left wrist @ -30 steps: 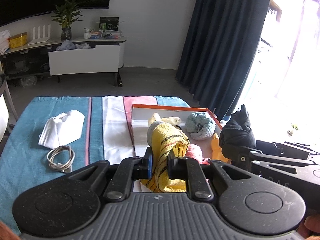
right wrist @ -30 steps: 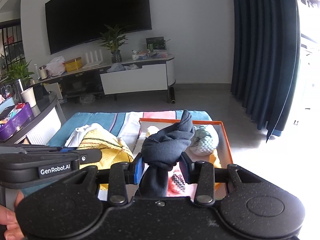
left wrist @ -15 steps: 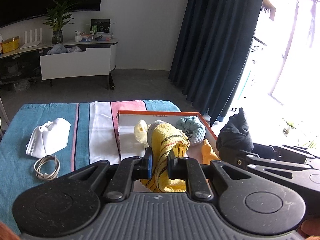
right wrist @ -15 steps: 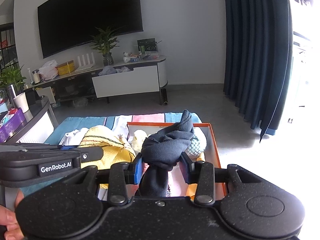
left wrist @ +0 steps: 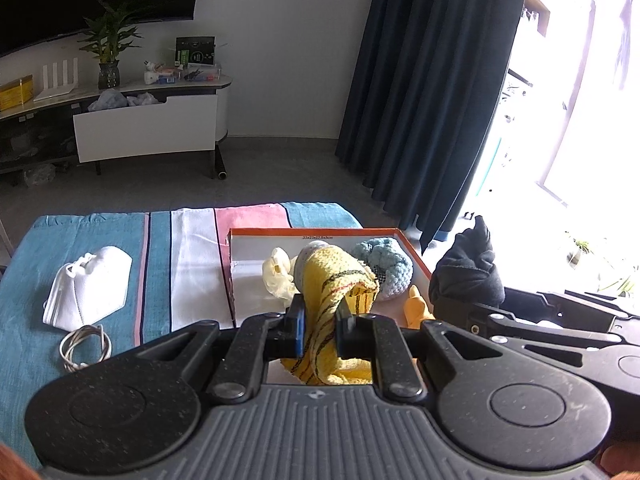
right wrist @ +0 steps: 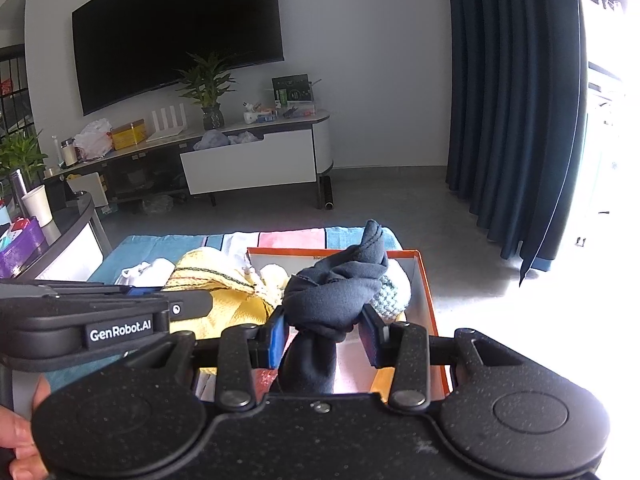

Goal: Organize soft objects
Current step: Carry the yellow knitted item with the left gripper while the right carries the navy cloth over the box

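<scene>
Yellow knit cloth (left wrist: 334, 280) sits clamped tight in the left gripper (left wrist: 320, 330), draped above the orange-rimmed box (left wrist: 316, 232). At 3 o'clock of it, the right gripper (right wrist: 324, 336) pinches a knotted dark sock (right wrist: 336, 292) over the same box. Inside, at 12 o'clock, lies a blue crochet ball (left wrist: 386, 266) beside a pale glove (left wrist: 276, 276). Off at 9 o'clock, 1 white mask (left wrist: 90, 286) and a coiled cable (left wrist: 84, 346) rest on the striped cloth (left wrist: 160, 260).

White mask (left wrist: 90, 286) and coiled cable (left wrist: 84, 346) at nine o'clock on striped cloth (left wrist: 192, 248); TV (right wrist: 176, 32) at eleven.
</scene>
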Demonstrator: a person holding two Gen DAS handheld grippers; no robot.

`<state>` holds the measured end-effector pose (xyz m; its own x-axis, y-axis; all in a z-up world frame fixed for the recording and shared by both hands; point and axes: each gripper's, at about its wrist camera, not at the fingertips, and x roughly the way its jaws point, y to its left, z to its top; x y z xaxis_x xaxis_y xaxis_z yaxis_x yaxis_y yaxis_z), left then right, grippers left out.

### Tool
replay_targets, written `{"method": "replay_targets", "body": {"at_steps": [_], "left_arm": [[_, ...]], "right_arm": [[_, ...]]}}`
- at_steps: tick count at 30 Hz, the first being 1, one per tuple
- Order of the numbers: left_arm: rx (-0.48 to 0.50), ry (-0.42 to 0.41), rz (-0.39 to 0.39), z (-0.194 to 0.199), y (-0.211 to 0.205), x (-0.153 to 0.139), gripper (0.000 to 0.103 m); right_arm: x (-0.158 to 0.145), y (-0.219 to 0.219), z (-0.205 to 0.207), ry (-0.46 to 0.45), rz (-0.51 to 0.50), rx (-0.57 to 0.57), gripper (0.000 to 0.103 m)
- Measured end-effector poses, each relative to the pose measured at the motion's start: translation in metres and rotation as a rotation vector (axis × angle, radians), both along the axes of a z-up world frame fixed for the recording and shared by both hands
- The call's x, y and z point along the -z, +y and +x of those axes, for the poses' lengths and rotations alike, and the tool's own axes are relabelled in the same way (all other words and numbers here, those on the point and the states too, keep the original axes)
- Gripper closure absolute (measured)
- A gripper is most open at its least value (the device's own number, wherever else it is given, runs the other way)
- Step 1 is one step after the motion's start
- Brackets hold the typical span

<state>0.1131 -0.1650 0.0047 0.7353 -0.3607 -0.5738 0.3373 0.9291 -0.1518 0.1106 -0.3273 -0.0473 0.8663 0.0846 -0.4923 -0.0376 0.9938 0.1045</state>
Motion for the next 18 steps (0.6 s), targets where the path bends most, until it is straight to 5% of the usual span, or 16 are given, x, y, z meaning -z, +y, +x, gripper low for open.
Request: {"method": "replay_targets", "body": {"at_steps": [18], "left_arm": [[0.023,0.017,0.001,0.024,-0.011,0.004,0.087]], "right_arm": [[0.009,-0.001,0.020,0.023,-0.003,0.023,0.056]]}}
